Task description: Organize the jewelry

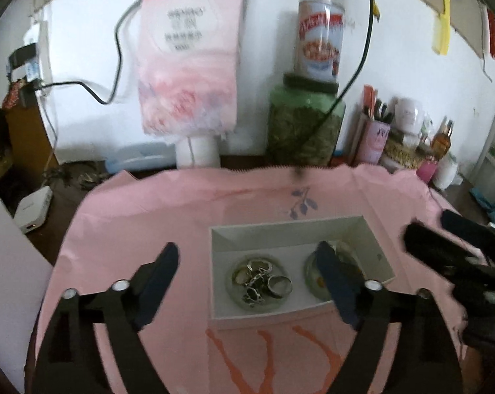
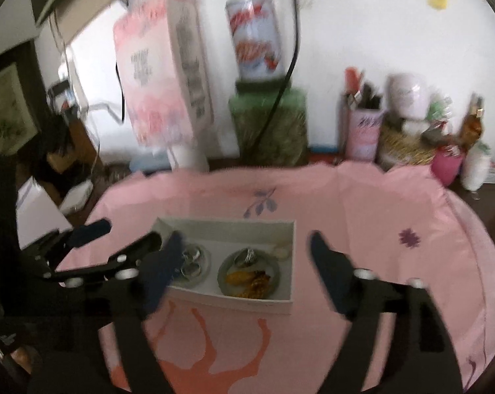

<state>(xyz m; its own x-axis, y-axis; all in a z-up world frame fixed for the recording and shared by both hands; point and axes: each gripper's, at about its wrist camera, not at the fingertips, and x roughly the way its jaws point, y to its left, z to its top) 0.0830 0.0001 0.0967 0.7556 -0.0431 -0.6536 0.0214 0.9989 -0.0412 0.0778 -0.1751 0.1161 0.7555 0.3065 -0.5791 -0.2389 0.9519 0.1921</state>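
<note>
A white open box (image 1: 280,320) (image 2: 234,302) sits on a pink cloth (image 1: 148,213) (image 2: 362,216). Inside it, a small glass dish of silver rings (image 1: 258,282) (image 2: 194,262) lies left of a second dish with gold pieces (image 1: 313,279) (image 2: 250,279). My left gripper (image 1: 245,251) (image 2: 127,232) is open over the box's left part, nothing between its fingers; its right finger hides part of the gold dish. My right gripper (image 2: 247,239) (image 1: 431,225) is open too, straddling the box, and holds nothing.
Along the back wall stand a pink tissue pack (image 1: 188,59), a can (image 1: 319,39) on a green jar (image 1: 303,124), a pen holder (image 1: 373,134) and several bottles (image 2: 474,138). A white power bank (image 1: 33,210) lies left of the cloth. Cables hang down the wall.
</note>
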